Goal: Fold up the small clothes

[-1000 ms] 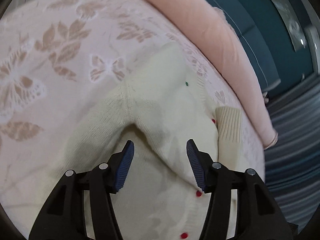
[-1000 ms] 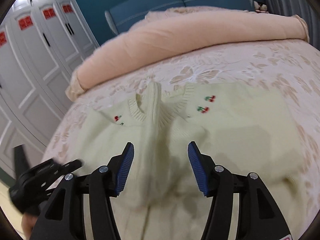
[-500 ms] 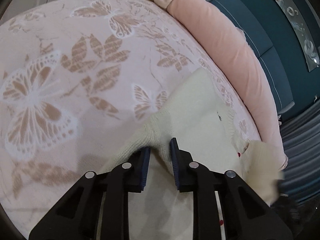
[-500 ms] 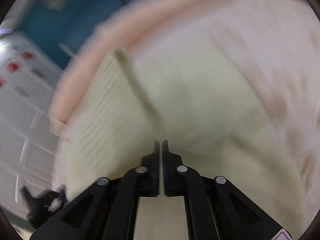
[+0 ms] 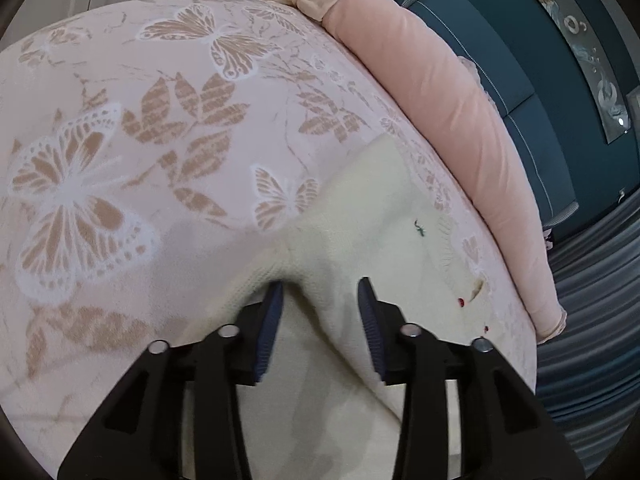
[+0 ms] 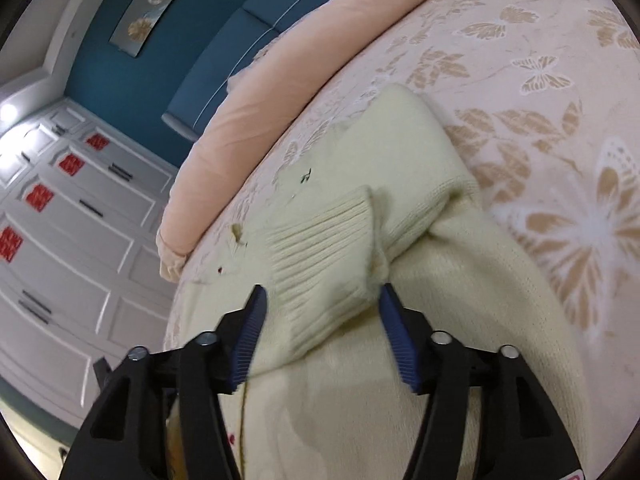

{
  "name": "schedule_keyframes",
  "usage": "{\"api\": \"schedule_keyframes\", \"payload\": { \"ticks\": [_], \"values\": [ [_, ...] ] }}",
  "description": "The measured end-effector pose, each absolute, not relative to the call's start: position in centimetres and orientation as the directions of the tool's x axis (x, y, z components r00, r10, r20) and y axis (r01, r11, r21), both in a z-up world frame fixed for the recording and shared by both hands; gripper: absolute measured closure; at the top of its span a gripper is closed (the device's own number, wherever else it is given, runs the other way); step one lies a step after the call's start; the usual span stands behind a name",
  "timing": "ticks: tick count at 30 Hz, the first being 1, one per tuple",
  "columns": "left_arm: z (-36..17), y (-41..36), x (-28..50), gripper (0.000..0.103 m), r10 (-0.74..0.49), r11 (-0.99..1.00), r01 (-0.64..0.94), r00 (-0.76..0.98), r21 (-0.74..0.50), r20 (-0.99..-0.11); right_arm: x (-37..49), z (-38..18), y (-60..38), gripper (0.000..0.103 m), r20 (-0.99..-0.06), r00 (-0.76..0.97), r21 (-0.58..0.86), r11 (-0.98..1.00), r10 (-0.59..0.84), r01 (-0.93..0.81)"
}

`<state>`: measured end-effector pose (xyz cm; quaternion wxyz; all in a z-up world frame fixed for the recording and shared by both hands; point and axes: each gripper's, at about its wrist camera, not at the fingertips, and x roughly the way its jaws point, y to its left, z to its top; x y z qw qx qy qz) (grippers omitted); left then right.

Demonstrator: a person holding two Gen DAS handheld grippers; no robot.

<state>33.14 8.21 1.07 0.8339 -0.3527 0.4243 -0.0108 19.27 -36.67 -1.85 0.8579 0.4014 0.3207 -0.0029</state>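
Lying between parted jaws, cream sweater (image 5: 352, 216), ribbed cuff (image 6: 320, 268)

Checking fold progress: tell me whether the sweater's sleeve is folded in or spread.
Folded in: the ribbed cuff lies across the cream sweater.

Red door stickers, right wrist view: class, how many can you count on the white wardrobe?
4, in a diagonal row down the wardrobe doors at left: top, second, third, lowest at the frame edge. More may lie outside the picture.
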Motion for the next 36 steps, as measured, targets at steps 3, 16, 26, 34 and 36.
{"api": "schedule_keyframes", "payload": {
  "ticks": [3, 16, 26, 34, 36],
  "values": [
    [1.0, 8.0, 33.3, 0.057, -0.327, 0.749, -0.277, 0.636, -0.602, -0.699, 21.3, -1.6, -36.3, 0.043, -0.582, 0.780, 0.657, 0.699, 0.230, 0.284],
    [0.1, 9.0, 33.8, 0.073, -0.314, 0.739, -0.311, 0.626, -0.598, -0.713, 24.3, 9.0, -33.8, 0.094, -0.400, 0.904, 0.445, 0.894, 0.152, 0.047],
    [-0.1, 8.2, 33.6, 0.078, -0.273, 0.781, -0.292, 0.636, -0.552, -0.722, 25.8, 6.9, -36.5, 0.094, -0.395, 0.906, 0.538, 0.838, 0.155, 0.091],
    [-0.1, 7.3, 33.5, 0.073, -0.251, 0.785, -0.298, 0.648, -0.543, -0.719, 26.3, 0.3, -38.6, 0.085, -0.686, 0.728, 0.405, 0.829, -0.004, 0.385],
    [0.0, 6.7, 33.6, 0.068, -0.254, 0.790, -0.291, 0.647, -0.540, -0.719, 24.6, 2.4, -37.5, 0.084, -0.636, 0.771, 0.383, 0.848, -0.046, 0.367]
  ]
}}
